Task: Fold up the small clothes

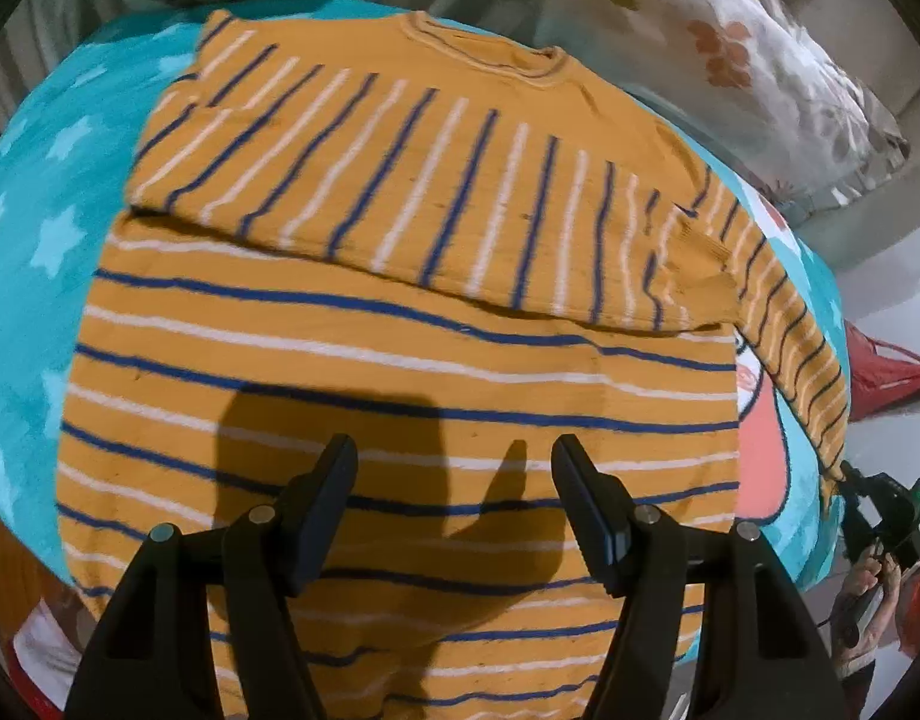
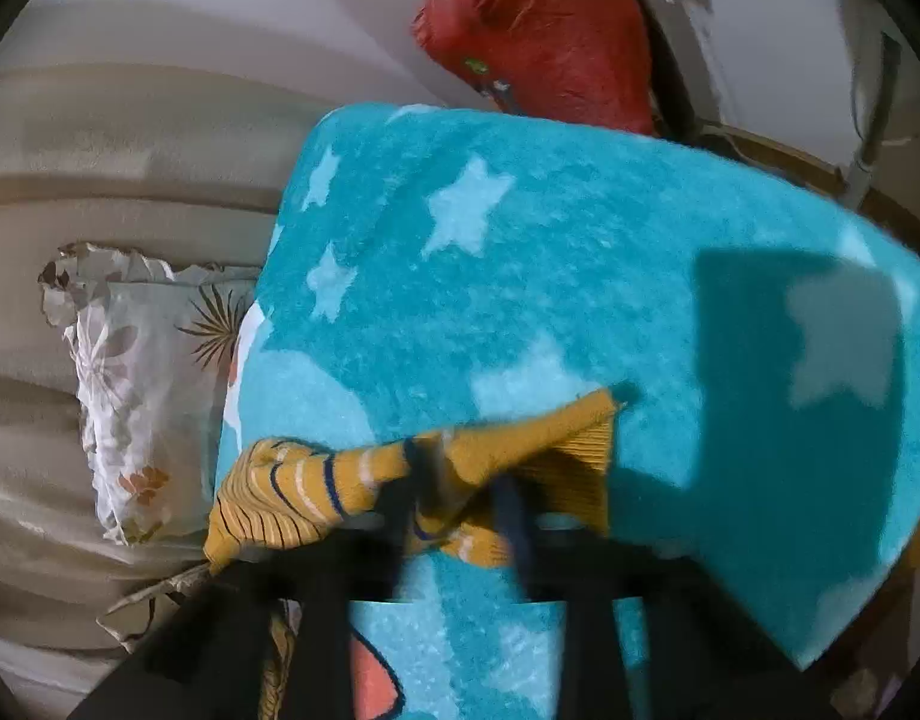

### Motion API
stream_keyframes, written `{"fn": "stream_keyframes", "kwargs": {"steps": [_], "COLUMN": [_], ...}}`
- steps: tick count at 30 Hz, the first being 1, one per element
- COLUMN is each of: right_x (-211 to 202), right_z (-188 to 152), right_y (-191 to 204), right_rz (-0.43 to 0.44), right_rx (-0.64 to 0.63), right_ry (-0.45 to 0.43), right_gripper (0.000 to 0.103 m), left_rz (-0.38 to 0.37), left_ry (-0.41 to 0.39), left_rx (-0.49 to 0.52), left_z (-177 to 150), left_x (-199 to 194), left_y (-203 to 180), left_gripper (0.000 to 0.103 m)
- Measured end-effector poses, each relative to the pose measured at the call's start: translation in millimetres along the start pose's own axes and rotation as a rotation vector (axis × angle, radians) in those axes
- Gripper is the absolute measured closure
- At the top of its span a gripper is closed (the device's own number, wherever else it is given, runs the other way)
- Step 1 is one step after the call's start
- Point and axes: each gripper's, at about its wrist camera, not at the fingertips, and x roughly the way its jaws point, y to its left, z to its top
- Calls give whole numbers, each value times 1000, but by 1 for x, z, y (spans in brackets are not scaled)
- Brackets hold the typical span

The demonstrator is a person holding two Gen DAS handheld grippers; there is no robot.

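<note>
Left wrist view: mustard-yellow knitted sweater with blue and white stripes [image 1: 400,372] lies flat on the turquoise fleece blanket with pale stars [image 1: 34,192], one sleeve already folded across the chest; the left gripper [image 1: 454,504] hovers over the lower body with jaws wide and empty. The other sleeve [image 1: 778,324] runs out long toward the right, its cuff pinched in the right gripper [image 2: 460,498], jaws closed on it. Judgement: the right hand is nearer, so the fold goes leftward across the body.
</note>
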Motion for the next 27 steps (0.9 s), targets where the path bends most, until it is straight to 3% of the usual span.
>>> {"fn": "stream_keyframes", "kwargs": {"steps": [5,8,10,13,17,23,27], "right_x": [-40,-78,-87,-72,-17,76,129], "right_z": [12,-6,-33,-85,-189,-329,-392], "right_y": [77,152,200,263,333,384,404], "right_rz": [-144,-166,-159,-95,-39,49,20], "right_rx": [-319,-550,-694,-874,-1116,-1255,-1316], "right_ry": [-183,-348,-408,-360,-220,35,121], "right_gripper": [96,96,96,96,96,96,96], "left_rz": [6,1,-8,-34,-39,26,42], "left_ry": [-9,-30,-43,-52,-88,-141,-139], "left_rx": [-35,-49,-62,-104,-167,-217,-277], "left_z": [-3,-3,-1,5,10,8,1], "left_x": [-14,-26,-33,-41,-57,-80,-83], "left_y": [23,40,56,85,131,207,257], "left_gripper": [37,37,37,37,37,36,36]}}
